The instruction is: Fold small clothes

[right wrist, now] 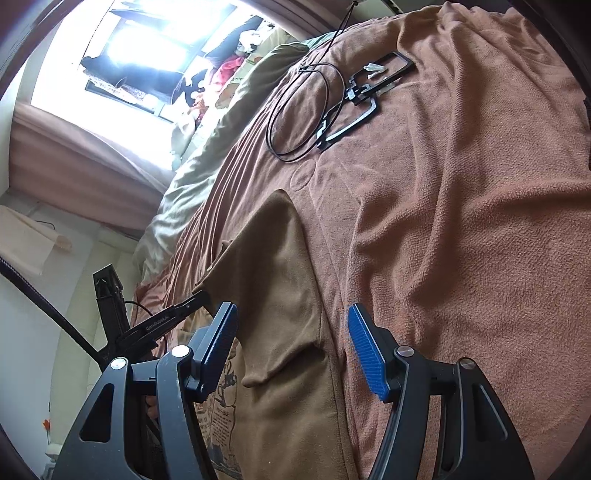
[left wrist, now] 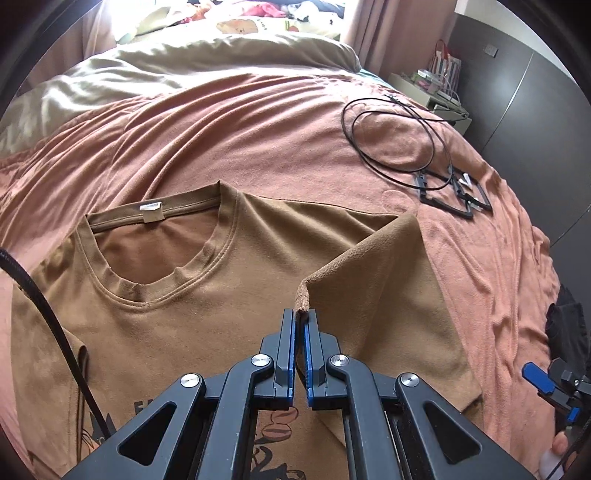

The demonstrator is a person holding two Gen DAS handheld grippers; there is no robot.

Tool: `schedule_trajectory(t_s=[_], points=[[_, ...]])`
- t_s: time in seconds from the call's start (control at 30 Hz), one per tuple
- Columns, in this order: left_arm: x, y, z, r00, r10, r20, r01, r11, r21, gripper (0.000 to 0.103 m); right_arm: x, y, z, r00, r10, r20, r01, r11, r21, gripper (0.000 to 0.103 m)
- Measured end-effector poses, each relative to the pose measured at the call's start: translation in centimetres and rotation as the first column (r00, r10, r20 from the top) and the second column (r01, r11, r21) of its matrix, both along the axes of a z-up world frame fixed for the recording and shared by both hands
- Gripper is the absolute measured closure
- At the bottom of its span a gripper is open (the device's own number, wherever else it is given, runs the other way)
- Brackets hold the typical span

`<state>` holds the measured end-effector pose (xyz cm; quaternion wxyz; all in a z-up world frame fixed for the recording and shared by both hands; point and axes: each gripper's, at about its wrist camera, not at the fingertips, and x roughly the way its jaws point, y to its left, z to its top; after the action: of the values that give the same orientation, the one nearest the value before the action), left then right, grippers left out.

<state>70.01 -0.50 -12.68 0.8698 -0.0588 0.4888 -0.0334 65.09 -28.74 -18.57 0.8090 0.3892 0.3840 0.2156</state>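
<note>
Brown T-shirt [left wrist: 177, 325] spread front-up on the bed, collar toward the pillows, one side folded over toward the chest. Folded sleeve edge [left wrist: 303, 295] pinched in the left hand-held gripper [left wrist: 300, 317], jaws nearly together on the cloth, right above the shirt's chest. Right hand-held gripper [right wrist: 291, 332] hovering over the folded side of the same shirt [right wrist: 280, 295], jaws standing fairly wide, nothing pressed between the blue pads [right wrist: 365, 354]; shirt cloth below and between them, contact not discernible.

Bed covered by a wrinkled salmon-pink blanket [left wrist: 277, 122], with an olive duvet [left wrist: 207, 62] bunched at the head end. Pile of colourful clothes [left wrist: 266, 11] beyond it, by a bright window with pink curtains [right wrist: 74, 173]. Dark wardrobe panels [left wrist: 535, 96] to the side, a small pale bedside shelf [left wrist: 436, 92] in front of them.

On the blanket, well apart from the shirt: a coiled black cable [left wrist: 391, 136] and black rectangular frames [left wrist: 458, 195] touching it.
</note>
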Motion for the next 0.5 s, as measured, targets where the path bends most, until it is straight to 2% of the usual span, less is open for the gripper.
schedule_trajectory(t_s=[0.37, 0.5], points=[[2.6, 1.3, -4.3, 0.994, 0.064, -0.085, -0.057, 0.995, 0.08, 0.099, -0.5, -1.1, -0.2, 0.999, -0.039, -0.011, 0.039, 0.999, -0.001, 0.042], [2.3, 1.5, -4.7, 0.993, 0.077, -0.09, -0.069, 0.994, 0.089, 0.099, -0.7, -1.3, -0.2, 0.999, -0.039, -0.015, 0.039, 0.999, 0.0, 0.042]])
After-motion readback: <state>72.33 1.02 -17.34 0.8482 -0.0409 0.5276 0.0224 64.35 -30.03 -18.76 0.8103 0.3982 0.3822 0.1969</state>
